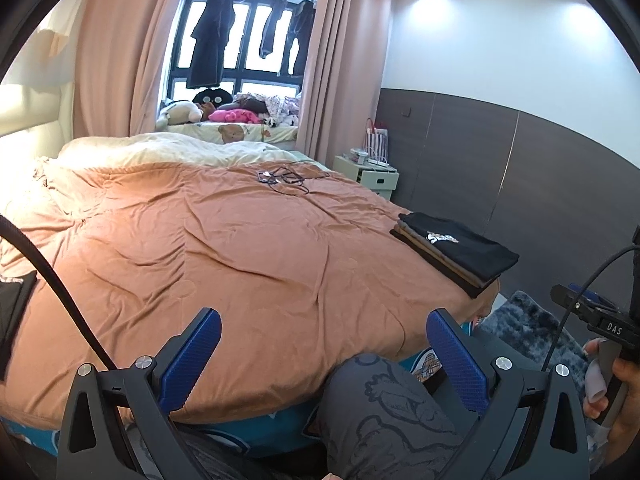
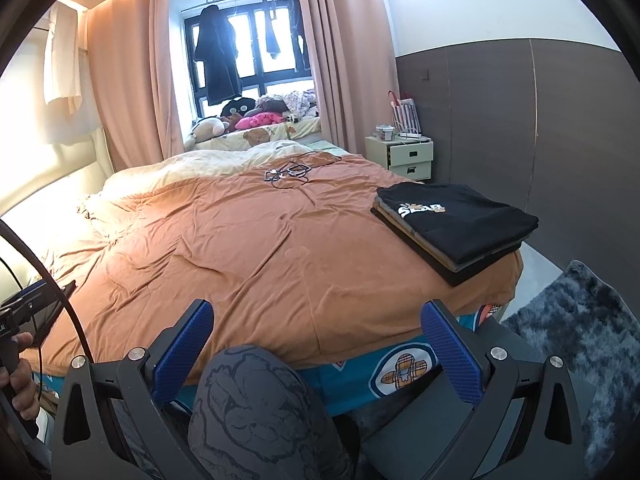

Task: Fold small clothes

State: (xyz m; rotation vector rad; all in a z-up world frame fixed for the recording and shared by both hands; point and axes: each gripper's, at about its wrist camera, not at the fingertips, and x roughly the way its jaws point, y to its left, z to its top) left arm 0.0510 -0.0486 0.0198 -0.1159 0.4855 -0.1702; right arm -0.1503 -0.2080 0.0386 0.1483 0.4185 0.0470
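Both held low over a knee — left gripper and right gripper gape empty.

lower shirts hidden under black top shirt, dark cloth cut off at left edge

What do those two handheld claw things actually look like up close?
Each claw, left claw and right claw, has two flat fingers with ribbed blue pads on dark grey angular plastic arms fixed by round silver bolts. A thick black cable loops past the left one. From the left wrist view, the right tool's black handle bears white letters "DAS".
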